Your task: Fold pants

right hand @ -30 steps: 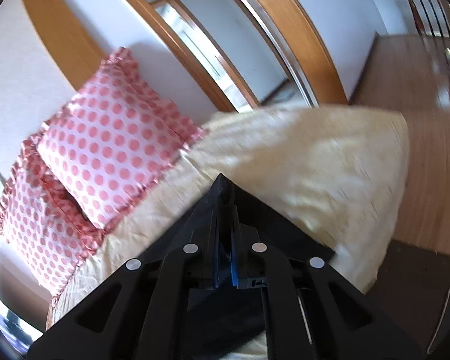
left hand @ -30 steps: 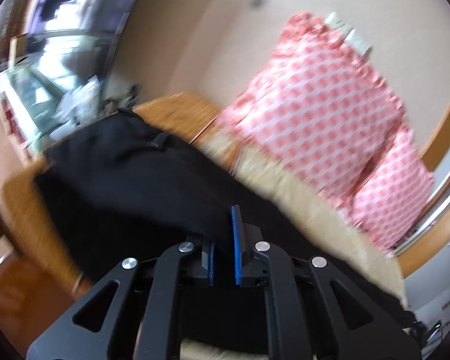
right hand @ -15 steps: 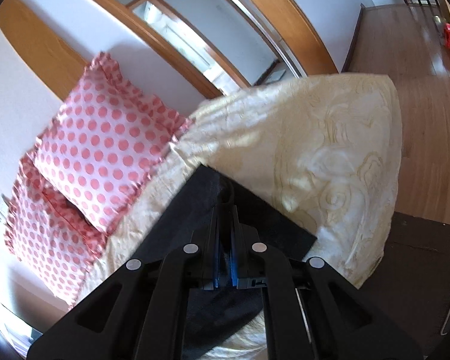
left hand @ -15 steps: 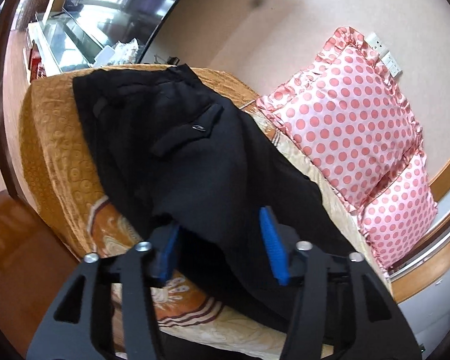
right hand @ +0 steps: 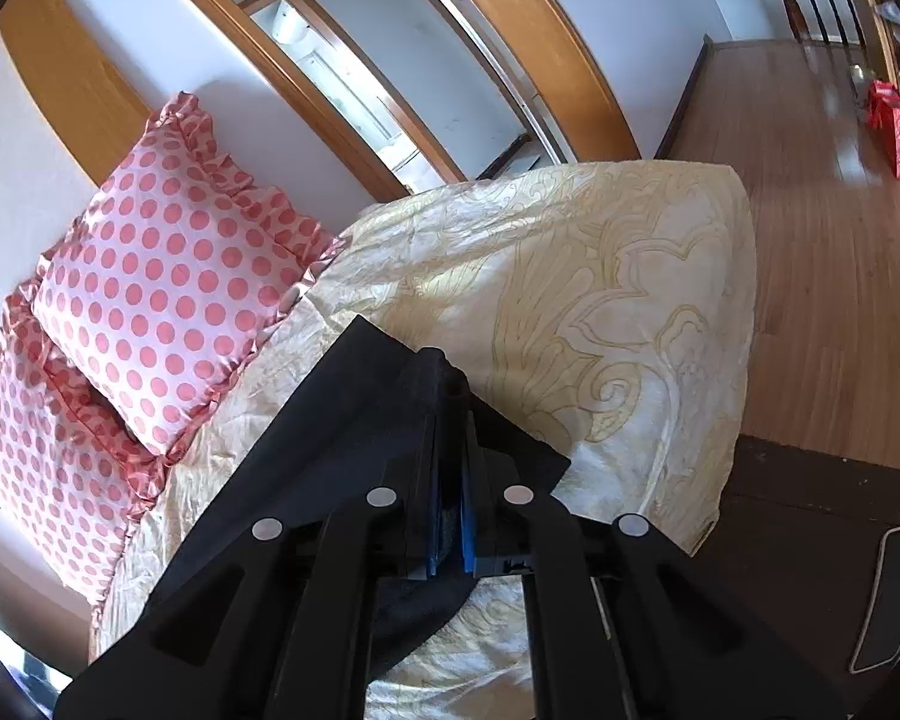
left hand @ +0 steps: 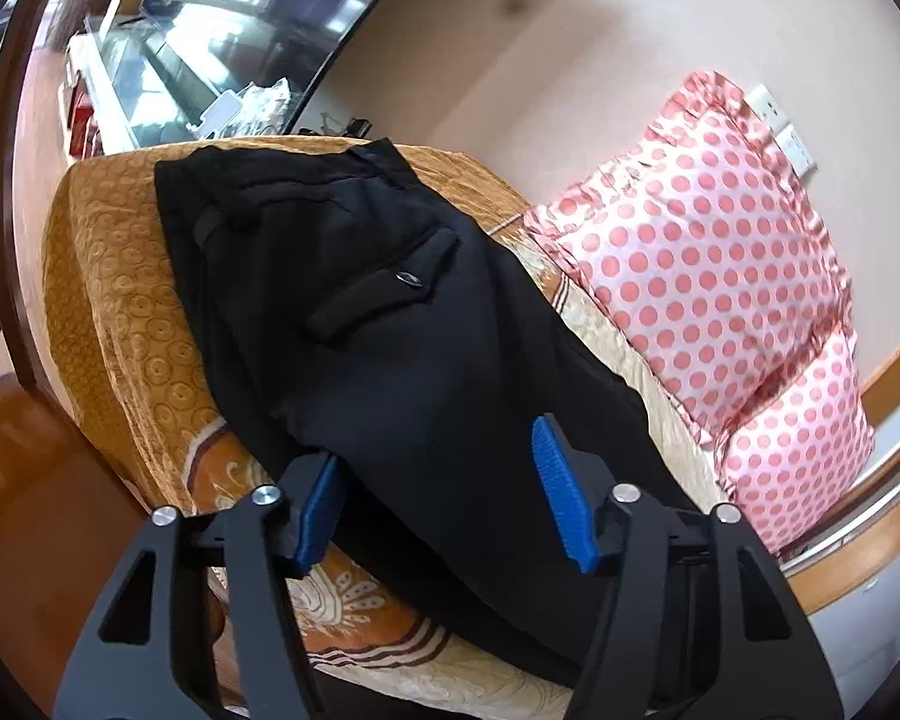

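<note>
The black pants (left hand: 354,324) lie stretched along the bed, waistband and back pocket at the far end in the left wrist view. My left gripper (left hand: 438,486) is open, its blue fingers (left hand: 561,510) spread to either side of the pants' leg, holding nothing. In the right wrist view my right gripper (right hand: 450,480) is shut on the leg end of the pants (right hand: 354,420), which lies flat on the cream bedspread (right hand: 600,300).
Two pink polka-dot pillows (left hand: 708,276) lean against the wall at the bed's back; they also show in the right wrist view (right hand: 168,288). An orange patterned cover (left hand: 114,300) drapes the bed's far end. Wooden floor (right hand: 828,276) lies beyond the bed's right edge.
My left gripper has let go of the pants and opened wide; the pants now lie flat. My right gripper has stayed shut on the leg end and lowered it onto the bedspread.
</note>
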`<state>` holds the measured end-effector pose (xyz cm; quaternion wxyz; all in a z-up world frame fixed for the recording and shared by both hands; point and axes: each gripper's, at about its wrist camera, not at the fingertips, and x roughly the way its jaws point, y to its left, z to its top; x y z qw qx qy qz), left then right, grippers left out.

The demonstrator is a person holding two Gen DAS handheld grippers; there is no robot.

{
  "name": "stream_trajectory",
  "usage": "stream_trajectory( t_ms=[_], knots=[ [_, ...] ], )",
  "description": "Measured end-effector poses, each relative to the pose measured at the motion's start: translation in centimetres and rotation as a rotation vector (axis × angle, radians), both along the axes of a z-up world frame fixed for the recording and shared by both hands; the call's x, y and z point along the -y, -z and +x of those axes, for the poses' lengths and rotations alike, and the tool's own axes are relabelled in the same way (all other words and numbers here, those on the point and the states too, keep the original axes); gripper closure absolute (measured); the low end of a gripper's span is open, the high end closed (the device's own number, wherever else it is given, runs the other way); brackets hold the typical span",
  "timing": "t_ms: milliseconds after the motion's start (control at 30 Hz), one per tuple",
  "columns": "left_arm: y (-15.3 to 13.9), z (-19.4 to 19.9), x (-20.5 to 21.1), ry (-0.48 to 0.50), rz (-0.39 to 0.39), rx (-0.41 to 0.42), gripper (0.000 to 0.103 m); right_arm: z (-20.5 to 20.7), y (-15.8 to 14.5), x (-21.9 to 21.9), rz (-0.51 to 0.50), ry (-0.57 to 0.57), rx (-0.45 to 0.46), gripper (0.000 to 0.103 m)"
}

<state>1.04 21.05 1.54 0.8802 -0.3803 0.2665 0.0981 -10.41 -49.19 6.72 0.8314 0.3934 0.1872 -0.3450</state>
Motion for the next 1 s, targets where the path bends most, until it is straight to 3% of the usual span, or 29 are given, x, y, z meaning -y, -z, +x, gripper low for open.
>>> stream_trajectory(
  t_ms=[133, 200, 267, 400, 600, 667, 800, 867, 1000],
  knots=[
    [-0.2, -0.2, -0.7, -0.023, 0.008, 0.004, 0.057, 0.3, 0.2, 0.1, 0.004, -0.003, -0.006, 0.098],
    [-0.5, -0.2, -1.1, -0.034, 0.025, 0.005, 0.069, 0.4, 0.3, 0.1, 0.006, -0.004, -0.007, 0.098],
    [-0.9, -0.4, -1.2, -0.045, 0.063, 0.005, 0.092, 0.4, 0.2, 0.1, 0.004, -0.005, -0.002, 0.098],
    [-1.0, -1.1, -0.5, -0.056, 0.14, -0.039, 0.095, 0.5, -0.2, 0.0, -0.016, -0.004, -0.008, 0.098],
    [0.7, -1.4, -0.4, -0.061, 0.193, -0.096, 0.095, 0.5, 0.9, 0.2, 0.005, 0.0, -0.034, 0.098],
    [0.4, -1.2, 0.2, -0.058, 0.257, -0.11, 0.094, 0.4, 0.7, 0.1, -0.005, -0.002, -0.038, 0.098],
    [-0.2, -1.6, 0.3, -0.073, 0.278, -0.108, 0.083, 0.3, 0.7, -0.1, -0.015, -0.004, -0.045, 0.098],
    [-0.8, -1.9, 0.7, -0.085, 0.307, -0.101, 0.064, 0.3, 0.8, -0.2, -0.026, -0.008, -0.05, 0.098],
    [-3.1, -2.5, 3.1, -0.087, 0.452, -0.066, 0.042, 0.1, 0.7, -0.2, -0.03, -0.019, -0.054, 0.097]
  ],
)
